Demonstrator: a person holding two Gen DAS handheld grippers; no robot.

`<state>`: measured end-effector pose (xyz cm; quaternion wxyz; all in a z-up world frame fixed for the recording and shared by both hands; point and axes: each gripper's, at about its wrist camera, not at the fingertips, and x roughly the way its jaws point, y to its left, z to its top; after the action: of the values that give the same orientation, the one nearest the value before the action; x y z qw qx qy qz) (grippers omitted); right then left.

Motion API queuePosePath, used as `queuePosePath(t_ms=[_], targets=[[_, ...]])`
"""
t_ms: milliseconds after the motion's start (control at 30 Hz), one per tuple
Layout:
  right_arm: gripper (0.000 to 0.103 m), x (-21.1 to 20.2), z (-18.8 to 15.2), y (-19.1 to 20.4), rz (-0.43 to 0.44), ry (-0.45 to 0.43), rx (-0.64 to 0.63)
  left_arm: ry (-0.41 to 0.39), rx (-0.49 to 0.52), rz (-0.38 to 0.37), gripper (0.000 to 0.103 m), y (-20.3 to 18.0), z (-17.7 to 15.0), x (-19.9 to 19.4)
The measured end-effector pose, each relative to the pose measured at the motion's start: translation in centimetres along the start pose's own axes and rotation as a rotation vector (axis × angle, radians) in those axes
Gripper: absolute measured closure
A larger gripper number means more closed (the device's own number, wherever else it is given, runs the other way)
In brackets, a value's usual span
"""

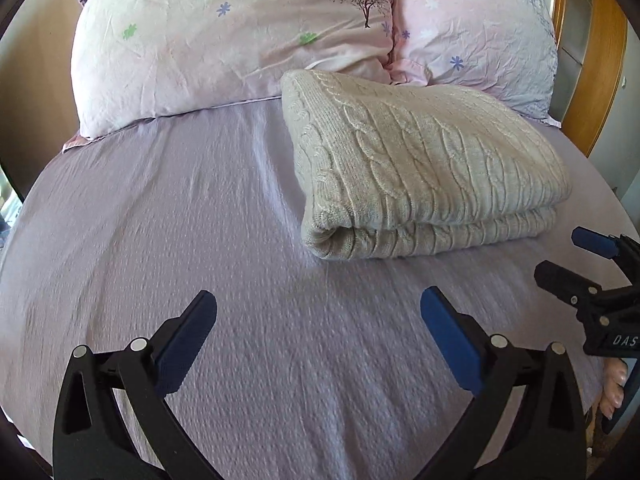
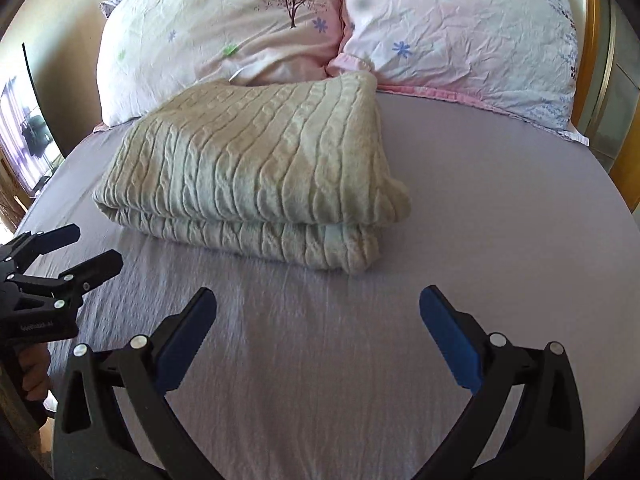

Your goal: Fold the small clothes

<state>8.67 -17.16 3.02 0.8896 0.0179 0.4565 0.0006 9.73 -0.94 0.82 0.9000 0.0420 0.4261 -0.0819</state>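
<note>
A cream cable-knit sweater (image 1: 424, 168) lies folded in a thick rectangle on the lilac bed sheet (image 1: 200, 240), just in front of the pillows. It also shows in the right wrist view (image 2: 256, 168). My left gripper (image 1: 318, 312) is open and empty, hovering over bare sheet in front of and left of the sweater. My right gripper (image 2: 318, 312) is open and empty, over bare sheet in front of the sweater. Each gripper shows in the other's view: the right one (image 1: 568, 256) at the right edge, the left one (image 2: 84, 248) at the left edge, both clear of the sweater.
Two pink floral pillows (image 1: 224, 36) (image 1: 476, 28) lean at the head of the bed behind the sweater. A wooden headboard (image 1: 592, 60) rises at the right. A dark screen (image 2: 28, 132) stands left of the bed. The sheet (image 2: 500, 208) is wrinkled.
</note>
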Motion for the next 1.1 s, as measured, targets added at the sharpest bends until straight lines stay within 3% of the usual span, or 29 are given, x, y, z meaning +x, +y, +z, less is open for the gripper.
queuePosePath(t_ms=[100, 400, 1100], targets=[[0.002, 0.7, -0.1, 0.7, -0.003, 0.027, 0.005, 0.045, -0.017, -0.004, 0.001, -0.1, 0.2, 1.2], [0.002, 1.7, 0.0, 2.3, -0.078, 0.067, -0.022, 0.042, -0.008, 0.030, 0.001, -0.5, 0.3, 1.6], [0.002, 1.5, -0.2, 2.3, -0.080, 0.065, -0.014, 0.038, -0.004, 0.027, 0.001, -0.5, 0.1, 1.6]])
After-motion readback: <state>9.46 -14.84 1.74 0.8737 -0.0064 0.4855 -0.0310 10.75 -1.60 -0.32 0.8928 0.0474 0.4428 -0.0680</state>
